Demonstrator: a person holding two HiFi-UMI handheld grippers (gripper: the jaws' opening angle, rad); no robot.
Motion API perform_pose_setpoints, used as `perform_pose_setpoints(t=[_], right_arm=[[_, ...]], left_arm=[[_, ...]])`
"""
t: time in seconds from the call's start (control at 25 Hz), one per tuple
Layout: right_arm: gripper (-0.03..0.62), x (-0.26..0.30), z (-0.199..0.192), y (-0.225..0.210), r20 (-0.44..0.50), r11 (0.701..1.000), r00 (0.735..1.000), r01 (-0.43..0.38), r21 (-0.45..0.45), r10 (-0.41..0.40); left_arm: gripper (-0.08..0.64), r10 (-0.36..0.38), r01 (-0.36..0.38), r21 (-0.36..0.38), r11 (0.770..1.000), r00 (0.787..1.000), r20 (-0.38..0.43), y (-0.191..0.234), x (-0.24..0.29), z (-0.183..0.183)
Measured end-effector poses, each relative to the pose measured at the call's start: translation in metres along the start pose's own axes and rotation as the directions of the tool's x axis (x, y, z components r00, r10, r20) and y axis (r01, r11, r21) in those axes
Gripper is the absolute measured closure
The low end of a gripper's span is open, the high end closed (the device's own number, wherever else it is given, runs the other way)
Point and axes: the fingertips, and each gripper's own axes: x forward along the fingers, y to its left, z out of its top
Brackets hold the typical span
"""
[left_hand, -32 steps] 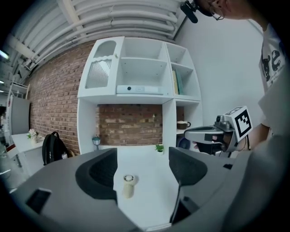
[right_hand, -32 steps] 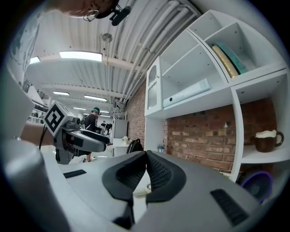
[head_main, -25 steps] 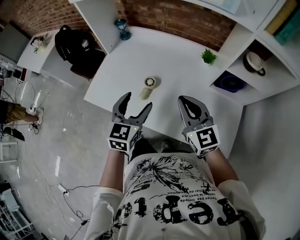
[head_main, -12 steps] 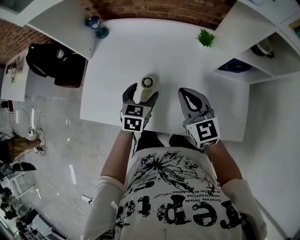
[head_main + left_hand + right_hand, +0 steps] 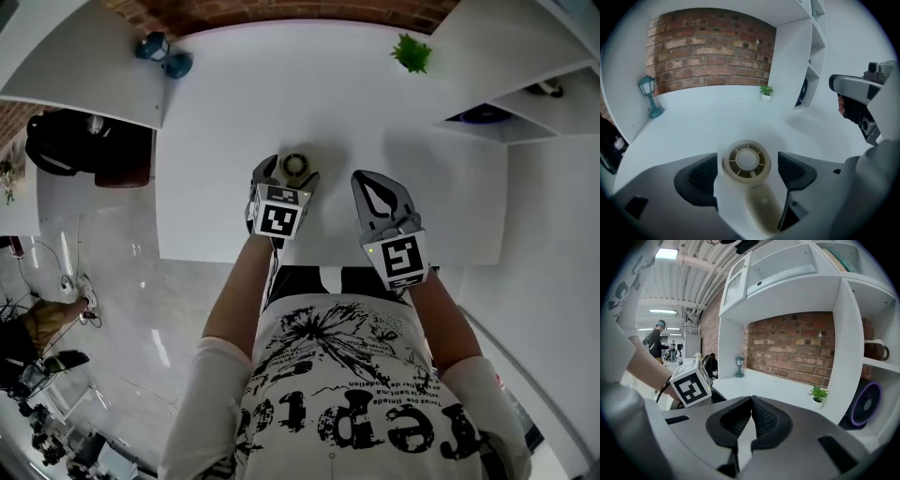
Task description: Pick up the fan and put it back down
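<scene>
White tabletop (image 5: 234, 103) in a room with a brick wall (image 5: 708, 51) at the back and a pale glossy floor (image 5: 122, 272) off to the left. Nearest, over the front edge: right hand-held gripper (image 5: 373, 187), jaws together, just beside but apart from the left hand-held gripper (image 5: 289, 174). Left jaws spread wide, just been opening, one on either side of the cream fan (image 5: 746, 161). Pads just beside its round grille, not pressing on it. Fan resting on the tabletop near the front edge, grille end away from the person, handle end toward them. Farther back, at the far left corner: teal lantern (image 5: 161, 54), upright. Far right, close to the wall: small green plant (image 5: 765, 92) in a white pot. Right of the plant, a white shelf unit (image 5: 848, 333): purple-rimmed round appliance (image 5: 865, 408) in the lower compartment, mug (image 5: 875, 350) on the shelf above. Left of the tabletop and lower down: black bag (image 5: 66, 145).
</scene>
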Motion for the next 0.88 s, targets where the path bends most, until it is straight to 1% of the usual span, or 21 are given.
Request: perform_pose_setpoints(t=[0.16,0.28,0.36,0.44,0.52,0.68,0.76,0.88], right_arm=[[0.58,0.004,-0.005,-0.012,-0.011,0.999,0.999,0.032,0.007,-0.032],[0.58,0.004,-0.008,-0.019,-0.017,0.998,0.998,0.054,0.024,-0.054],[0.58,0.002,-0.011,-0.021,-0.021,0.998,0.998,0.062,0.033,-0.061],[0.58,-0.002,-0.013,-0.023,-0.025,0.997,0.997,0.07,0.037,-0.07],[0.58,-0.006,-0.014,-0.026,-0.027,0.996,0.996,0.081,0.044,-0.08],[0.58,-0.012,-0.014,-0.029,-0.027,0.994,0.996,0.085,0.065,-0.084],[0.58,-0.015,-0.011,-0.028,-0.022,0.994,0.996,0.083,0.065,-0.081],[0.58,-0.019,-0.006,-0.028,-0.007,0.995,0.997,0.079,0.055,-0.079]], left_arm=[[0.175,-0.035,0.037,0.024,0.999,0.998,-0.057,-0.003,0.015,-0.009],[0.176,-0.034,0.036,0.034,0.999,0.997,-0.075,0.0,0.024,-0.014],[0.176,-0.01,0.013,0.046,0.999,0.998,-0.067,0.005,0.026,-0.015],[0.176,-0.001,0.004,0.051,0.999,0.999,-0.054,0.006,0.027,-0.015],[0.178,-0.005,0.007,0.05,0.999,0.999,-0.045,0.005,0.027,-0.014],[0.178,-0.026,0.029,0.048,0.998,0.998,-0.058,0.002,0.023,-0.014],[0.178,-0.034,0.036,0.043,0.998,0.999,-0.04,0.001,0.02,-0.011],[0.178,-0.016,0.018,0.069,0.997,1.0,-0.016,-0.001,0.009,-0.004]])
